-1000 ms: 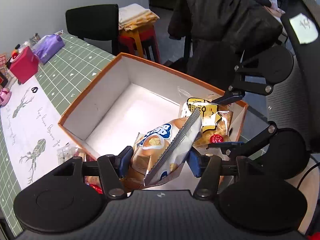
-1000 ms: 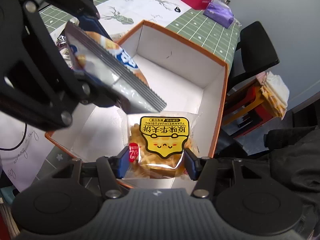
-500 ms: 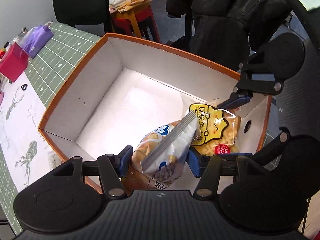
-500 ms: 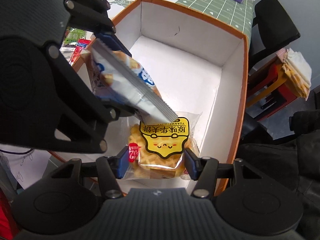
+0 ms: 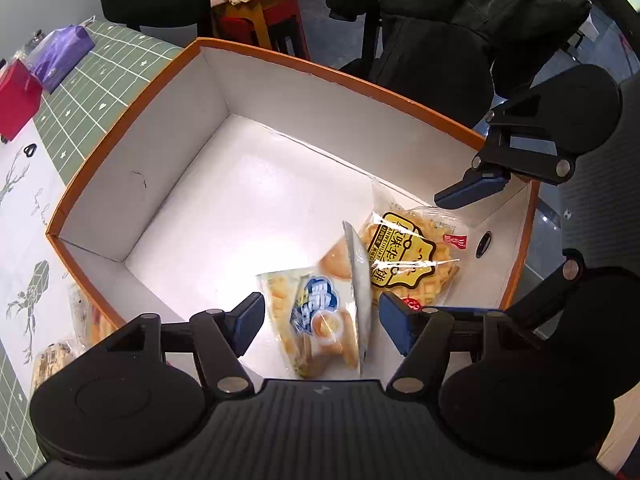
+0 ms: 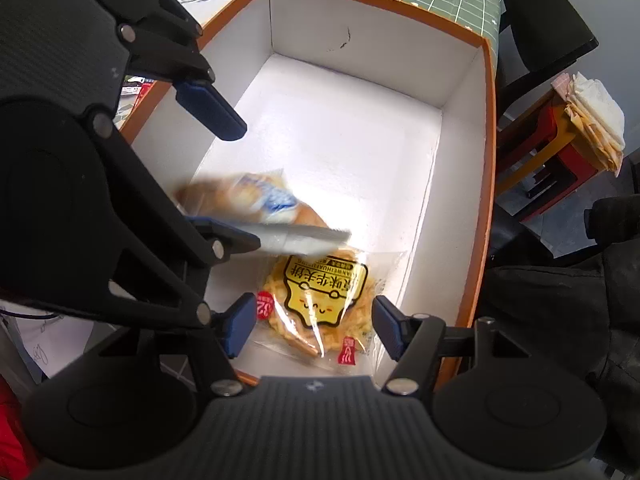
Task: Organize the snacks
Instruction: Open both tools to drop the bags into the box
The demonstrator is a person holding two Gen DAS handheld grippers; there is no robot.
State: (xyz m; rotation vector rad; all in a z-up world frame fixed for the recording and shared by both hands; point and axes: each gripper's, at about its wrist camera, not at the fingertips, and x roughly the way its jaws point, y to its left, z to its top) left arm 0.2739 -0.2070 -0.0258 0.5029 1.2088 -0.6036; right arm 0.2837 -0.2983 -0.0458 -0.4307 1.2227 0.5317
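Grid-patterned green table mat (image 5: 100, 76) beneath orange-rimmed box (image 5: 280, 58)

Both tools look alike. The left gripper (image 5: 322, 318) has a ribbed dark grey housing with a small pale mark at its front edge, flanked by two round black discs. Black linkage bars with silver screw heads run forward to two blue finger pads (image 5: 244, 320). The right gripper (image 6: 314, 326) has the same ribbed grey body, black discs, silver screws and blue pads (image 6: 238, 328). A thin dark line at its left edge may be a cable.
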